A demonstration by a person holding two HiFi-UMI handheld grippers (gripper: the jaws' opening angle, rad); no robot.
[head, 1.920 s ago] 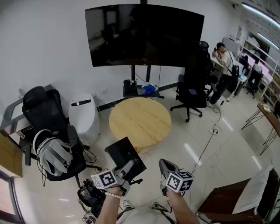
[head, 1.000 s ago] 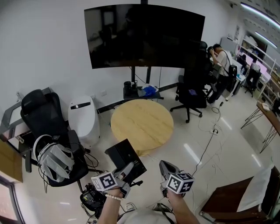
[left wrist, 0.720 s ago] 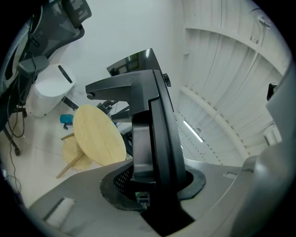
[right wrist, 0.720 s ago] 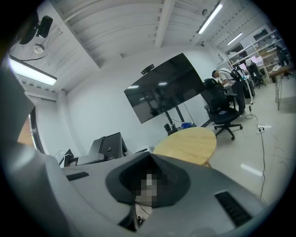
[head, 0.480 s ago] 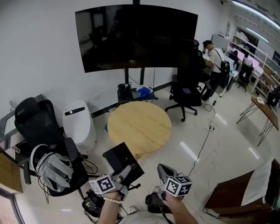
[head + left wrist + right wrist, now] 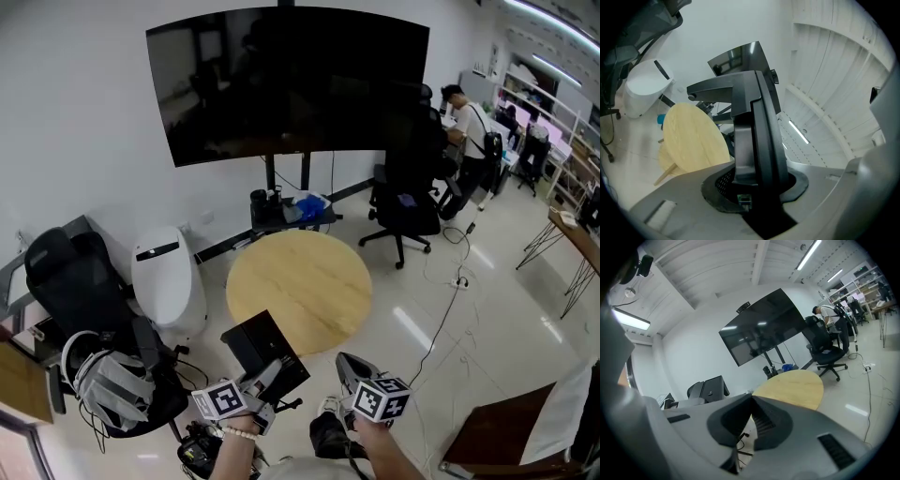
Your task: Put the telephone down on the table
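Table [image 6: 298,286] between telephone [image 6: 265,349] and screen [image 6: 286,80]

In the left gripper view the telephone [image 6: 757,140] hides part of the table [image 6: 691,136].

The telephone [image 6: 754,136] looks like black plastic, smooth, with a soft sheen along its edges. The table [image 6: 300,281] has a pale wood top, matt and even in grain. The floor [image 6: 506,309] is glossy light tile with bright reflections. The screen [image 6: 281,84] is dark and shiny like glass. The right gripper [image 6: 751,399] is smooth matt grey plastic with darker ribbed pads [image 6: 764,423], seemingly rubber
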